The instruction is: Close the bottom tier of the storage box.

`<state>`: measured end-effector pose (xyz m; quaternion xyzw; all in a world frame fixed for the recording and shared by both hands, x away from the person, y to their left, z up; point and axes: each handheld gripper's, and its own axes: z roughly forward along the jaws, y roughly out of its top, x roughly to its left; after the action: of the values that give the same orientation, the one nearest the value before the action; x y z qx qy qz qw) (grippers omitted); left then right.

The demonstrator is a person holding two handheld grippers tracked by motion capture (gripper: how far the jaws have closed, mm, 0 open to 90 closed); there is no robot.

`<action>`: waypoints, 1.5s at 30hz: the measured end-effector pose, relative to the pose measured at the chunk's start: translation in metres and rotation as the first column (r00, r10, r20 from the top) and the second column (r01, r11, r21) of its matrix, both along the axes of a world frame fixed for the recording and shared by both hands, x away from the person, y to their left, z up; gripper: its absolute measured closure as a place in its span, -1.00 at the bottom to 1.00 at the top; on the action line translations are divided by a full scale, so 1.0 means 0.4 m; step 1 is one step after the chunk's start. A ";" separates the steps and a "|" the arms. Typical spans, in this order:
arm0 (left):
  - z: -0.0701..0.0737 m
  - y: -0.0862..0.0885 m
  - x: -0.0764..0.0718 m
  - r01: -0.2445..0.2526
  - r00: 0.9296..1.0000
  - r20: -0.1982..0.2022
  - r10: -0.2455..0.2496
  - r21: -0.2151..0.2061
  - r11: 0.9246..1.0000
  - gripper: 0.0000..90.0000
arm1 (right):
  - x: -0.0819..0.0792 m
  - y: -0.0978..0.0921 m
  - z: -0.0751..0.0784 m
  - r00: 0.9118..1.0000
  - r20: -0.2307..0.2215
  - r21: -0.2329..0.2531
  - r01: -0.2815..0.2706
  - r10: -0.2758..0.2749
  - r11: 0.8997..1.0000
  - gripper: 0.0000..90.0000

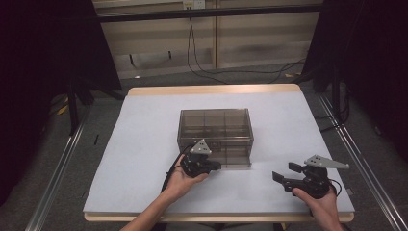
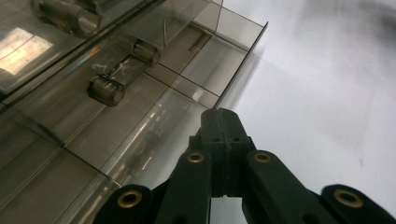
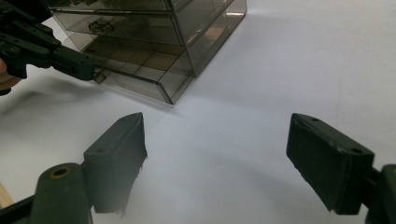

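A smoky see-through drawer box (image 1: 215, 126) stands mid-table, its bottom drawer (image 1: 234, 162) pulled partly out toward me. My left gripper (image 1: 215, 165) is shut, and its tip (image 2: 219, 114) meets the near end of that drawer's thin front wall (image 2: 243, 65). Whether the wall is pinched between the jaws I cannot tell. The round handles (image 2: 105, 89) of the drawers above show beside it. My right gripper (image 1: 285, 172) hovers open over bare table at the front right, clear of the box (image 3: 154, 42), with nothing between its fingers (image 3: 116, 149).
The white table top (image 1: 288, 125) has open room on both sides of the box and in front of it. Dark curtains and stands flank the table. Cables run along the floor behind the far edge.
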<state>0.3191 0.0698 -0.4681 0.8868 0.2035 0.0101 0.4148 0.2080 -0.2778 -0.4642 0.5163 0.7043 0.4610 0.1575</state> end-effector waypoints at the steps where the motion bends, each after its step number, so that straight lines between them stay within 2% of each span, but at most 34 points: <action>1: -0.002 0.000 0.002 -0.003 1.000 0.000 0.003 -0.014 1.000 1.00 | 0.000 0.000 0.000 1.000 -0.001 -0.001 -0.003 0.003 1.000 -0.57; 4: -0.003 -0.001 0.003 -0.010 1.000 -0.002 0.010 -0.019 1.000 1.00 | 0.001 -0.001 0.000 1.000 -0.001 -0.001 0.000 0.000 1.000 -0.57; 9: -0.001 -0.001 0.006 -0.008 1.000 0.001 0.008 -0.006 1.000 1.00 | 0.001 -0.001 0.000 1.000 -0.002 -0.002 0.000 0.000 1.000 -0.57; 26: -0.003 -0.001 0.012 -0.016 1.000 -0.002 0.016 -0.020 1.000 1.00 | 0.001 0.001 0.001 1.000 -0.002 -0.006 -0.003 0.003 1.000 -0.56; 27: -0.004 -0.001 0.014 -0.020 1.000 0.001 0.020 -0.030 0.999 1.00 | 0.001 0.001 0.001 1.000 -0.002 -0.008 -0.004 0.004 1.000 -0.56; 30: -0.002 0.000 0.014 -0.024 1.000 -0.005 0.024 -0.022 0.999 1.00 | 0.002 0.001 0.000 1.000 -0.002 -0.007 -0.003 0.003 1.000 -0.56; 39: -0.004 0.000 0.018 -0.026 1.000 -0.006 0.026 -0.037 0.999 1.00 | 0.001 0.001 0.001 1.000 -0.002 -0.006 -0.005 0.004 1.000 -0.56; 45: -0.003 -0.001 0.020 -0.038 0.999 -0.005 0.038 -0.032 0.999 1.00 | 0.002 0.000 0.000 1.000 -0.003 -0.007 -0.003 0.003 1.000 -0.56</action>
<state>0.3272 0.0695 -0.4692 0.8760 0.2212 0.0126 0.4284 0.2087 -0.2777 -0.4640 0.5154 0.7068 0.4581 0.1577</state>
